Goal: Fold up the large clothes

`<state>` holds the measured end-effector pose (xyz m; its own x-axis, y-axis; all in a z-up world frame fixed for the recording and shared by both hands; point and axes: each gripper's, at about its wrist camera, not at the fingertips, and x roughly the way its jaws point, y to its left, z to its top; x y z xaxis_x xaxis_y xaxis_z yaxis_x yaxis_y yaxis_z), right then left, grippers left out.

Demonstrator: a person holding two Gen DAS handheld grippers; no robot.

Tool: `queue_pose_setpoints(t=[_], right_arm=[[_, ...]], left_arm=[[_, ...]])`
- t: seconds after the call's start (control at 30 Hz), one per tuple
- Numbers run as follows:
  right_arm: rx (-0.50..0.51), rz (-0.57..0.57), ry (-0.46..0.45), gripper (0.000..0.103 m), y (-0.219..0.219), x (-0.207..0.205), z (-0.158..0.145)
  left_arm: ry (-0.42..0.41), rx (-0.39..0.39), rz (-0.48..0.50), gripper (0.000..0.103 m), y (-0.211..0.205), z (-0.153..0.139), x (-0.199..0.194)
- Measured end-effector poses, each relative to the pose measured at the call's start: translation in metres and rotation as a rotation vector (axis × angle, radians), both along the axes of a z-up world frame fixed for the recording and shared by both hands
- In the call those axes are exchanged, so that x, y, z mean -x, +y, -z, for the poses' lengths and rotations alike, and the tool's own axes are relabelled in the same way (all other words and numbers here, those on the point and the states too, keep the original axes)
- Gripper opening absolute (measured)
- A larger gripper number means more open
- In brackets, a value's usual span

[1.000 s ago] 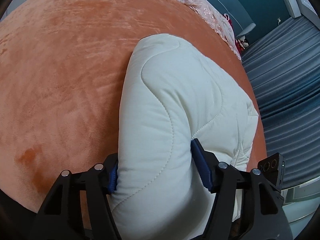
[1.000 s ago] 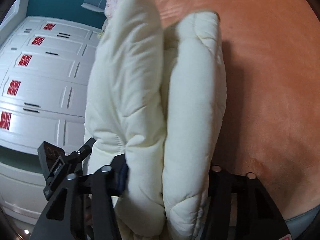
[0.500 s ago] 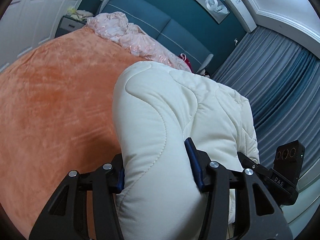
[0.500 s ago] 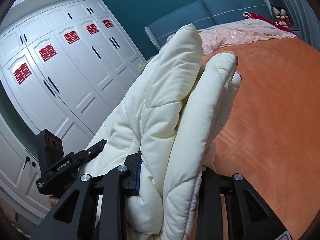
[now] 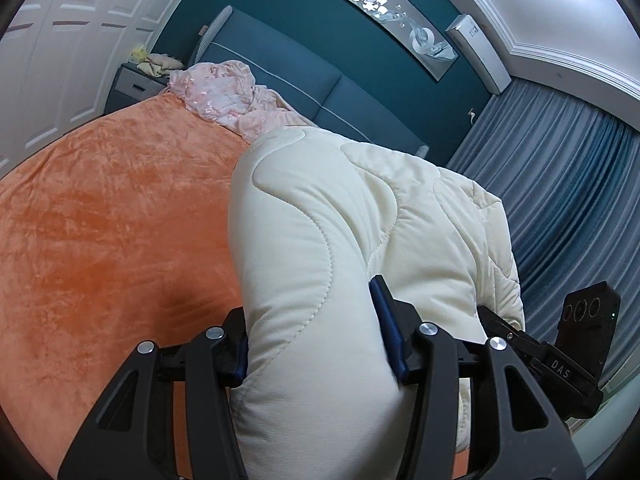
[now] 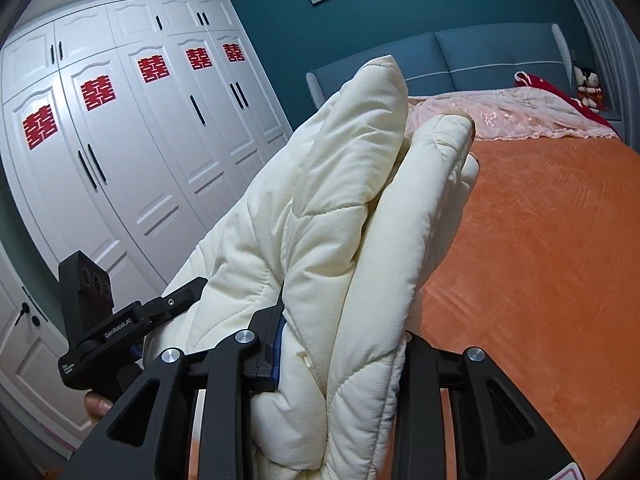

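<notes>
A thick cream quilted garment is folded into puffy layers and held up above the orange bed. My left gripper is shut on one end of it, blue pads pressing into the padding. My right gripper is shut on the other end of the garment, which stands up between the fingers in two thick folds. The right gripper shows at the right of the left wrist view, and the left gripper at the left of the right wrist view.
The orange bed cover spreads under and beyond the garment. A pink lace cloth lies at the blue headboard. White wardrobes stand on one side, grey-blue curtains on the other. A nightstand sits by the bed.
Both grippers have lifted and tilted up with the garment: the views went from looking down at the bed to looking across the room toward the headboard. Both grips held.
</notes>
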<state>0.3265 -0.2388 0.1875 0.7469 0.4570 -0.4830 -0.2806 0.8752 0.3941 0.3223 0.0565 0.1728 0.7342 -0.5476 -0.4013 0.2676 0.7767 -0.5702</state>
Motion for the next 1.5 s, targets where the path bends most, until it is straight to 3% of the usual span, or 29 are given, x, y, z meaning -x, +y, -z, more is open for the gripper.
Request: queue_pose_setpoints(t=[0.37,0.53,0.67,0.83,0.9,0.97,1.03,1.1,1.13,1.17,1.3,1.5], right_arm=[[-0.024,-0.014,0.174,0.029,0.013,-0.086,0.118],[-0.017,-0.023,0.278,0.030,0.022,-0.102,0.177],[-0.065,-0.012,0.325,0.037,0.021,-0.103,0.209],[-0.088,0.040,0.409,0.061,0.012,-0.103,0.213],[-0.083,0.064,0.447,0.061,0.005,-0.093,0.200],[-0.063,0.122,0.466,0.063,-0.004,-0.075,0.181],[-0.014,0.202,0.415,0.063,-0.012,-0.052,0.157],[0.060,0.226,0.346,0.046,-0.008,-0.038,0.131],[0.080,0.208,0.334,0.020,-0.002,-0.038,0.122],[0.103,0.188,0.332,0.010,0.007,-0.040,0.116],[0.209,0.122,0.296,0.003,0.047,-0.059,0.109],[0.314,0.153,0.347,0.001,0.066,-0.099,0.144]], left_arm=[[0.147,-0.062,-0.038,0.048,0.009,0.107,-0.066],[0.229,-0.077,-0.060,0.049,0.016,0.161,-0.073],[0.230,-0.076,-0.060,0.055,0.024,0.186,-0.070],[0.262,-0.146,-0.089,0.066,0.024,0.183,-0.067],[0.261,-0.240,-0.112,0.067,0.019,0.166,-0.060],[0.247,-0.395,-0.153,0.067,0.012,0.142,-0.049],[0.223,-0.485,-0.169,0.067,0.006,0.119,-0.040],[0.193,-0.532,-0.192,0.067,0.000,0.099,-0.036],[0.175,-0.560,-0.197,0.066,-0.007,0.089,-0.035],[0.165,-0.583,-0.199,0.064,-0.015,0.082,-0.036],[0.178,-0.605,-0.188,0.059,-0.039,0.074,-0.053],[0.256,-0.615,-0.169,0.048,-0.063,0.098,-0.084]])
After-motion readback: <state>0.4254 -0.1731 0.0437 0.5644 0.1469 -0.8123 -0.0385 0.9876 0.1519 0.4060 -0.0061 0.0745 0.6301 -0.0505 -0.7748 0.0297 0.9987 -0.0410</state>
